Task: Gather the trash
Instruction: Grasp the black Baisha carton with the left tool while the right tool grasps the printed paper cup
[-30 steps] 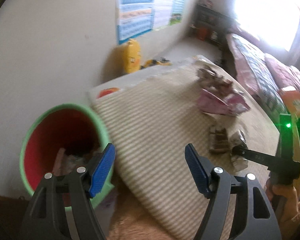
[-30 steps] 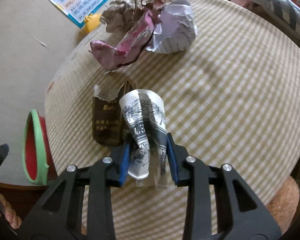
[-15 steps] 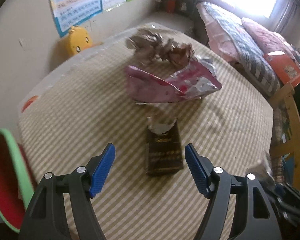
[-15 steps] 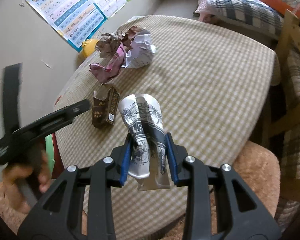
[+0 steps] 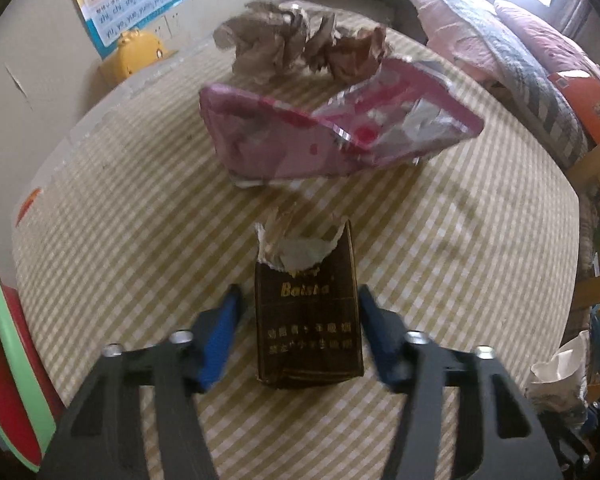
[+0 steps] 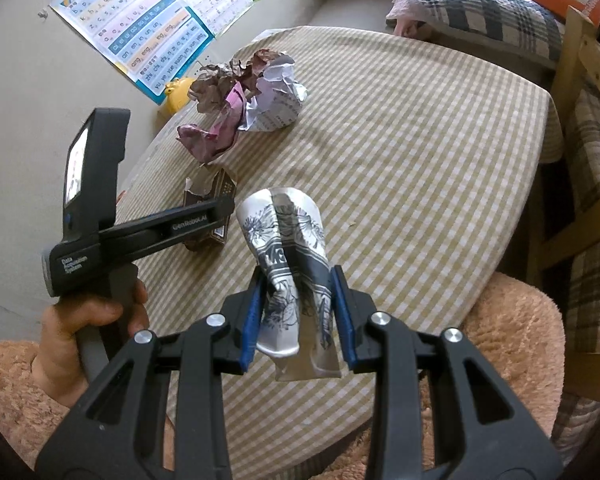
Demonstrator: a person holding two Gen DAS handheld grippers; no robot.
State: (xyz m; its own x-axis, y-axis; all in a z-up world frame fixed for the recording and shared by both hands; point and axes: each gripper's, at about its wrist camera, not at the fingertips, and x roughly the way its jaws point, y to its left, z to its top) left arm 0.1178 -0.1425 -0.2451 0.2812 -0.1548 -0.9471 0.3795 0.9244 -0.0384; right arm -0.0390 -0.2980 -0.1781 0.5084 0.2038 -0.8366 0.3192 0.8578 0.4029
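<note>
The collection is judged to be partly under way, with most of the visible litter not yet gathered. A crushed black-and-white printed can (image 6: 290, 264) is clamped between the blue pads of the right gripper (image 6: 298, 320) and is held above the near edge of the checked tablecloth (image 6: 420, 160). A torn brown cigarette pack (image 5: 308, 320) lies flat on the cloth and is straddled by the left gripper (image 5: 298, 332), whose jaws are closing; the right pad appears to be at the pack's edge, while a narrow gap is seen at the left pad, so the pack is not yet taken as gripped. Farther across the table, a pink foil snack bag (image 5: 332, 140) and a wad of crumpled brown paper (image 5: 300, 44) are left lying close together, with a crumpled white printed sheet (image 6: 278, 100) beside them. The red bin with a green rim (image 5: 8, 360) is seen at the left edge of the table, below it; its contents cannot be made out. Both held and straddled pieces are still to be dropped there, and the far pile remains untouched.
</note>
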